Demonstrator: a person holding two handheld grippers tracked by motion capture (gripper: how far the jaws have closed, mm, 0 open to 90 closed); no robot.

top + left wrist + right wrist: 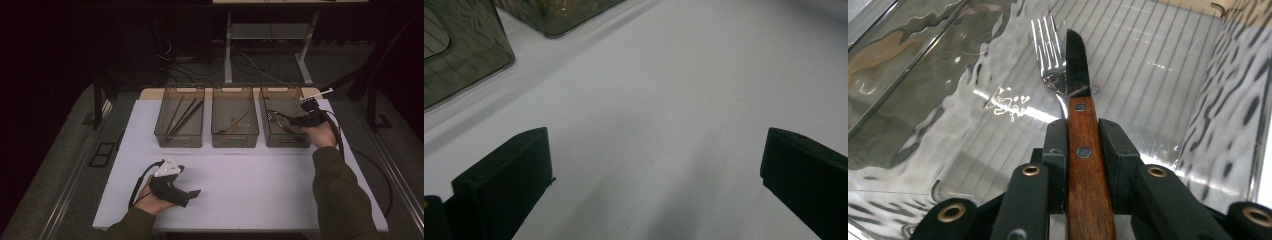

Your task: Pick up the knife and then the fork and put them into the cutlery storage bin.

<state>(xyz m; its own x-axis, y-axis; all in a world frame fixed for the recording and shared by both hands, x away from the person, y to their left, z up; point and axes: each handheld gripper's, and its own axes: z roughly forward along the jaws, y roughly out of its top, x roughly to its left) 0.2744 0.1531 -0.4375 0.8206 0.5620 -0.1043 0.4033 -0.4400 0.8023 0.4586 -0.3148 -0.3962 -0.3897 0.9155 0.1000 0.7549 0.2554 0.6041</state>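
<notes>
The left tool (192,192) rests on the counter (250,180) with its jaws wide and nothing between them. The right tool (1083,150) is clamped on the wooden handle of a knife (1079,75), blade out over the right bin (298,141), just above a fork (1048,50) on its floor. Best to lower it flat beside the fork before letting go. Middle bin (235,141): a thin stick or two. Left bin (179,141): dark chopsticks, I think.

Your right gripper (280,119) holds the knife (1083,145) inside the rightmost bin (283,92), beside a fork (1049,55); your left gripper (192,192) rests before the bins.
</notes>
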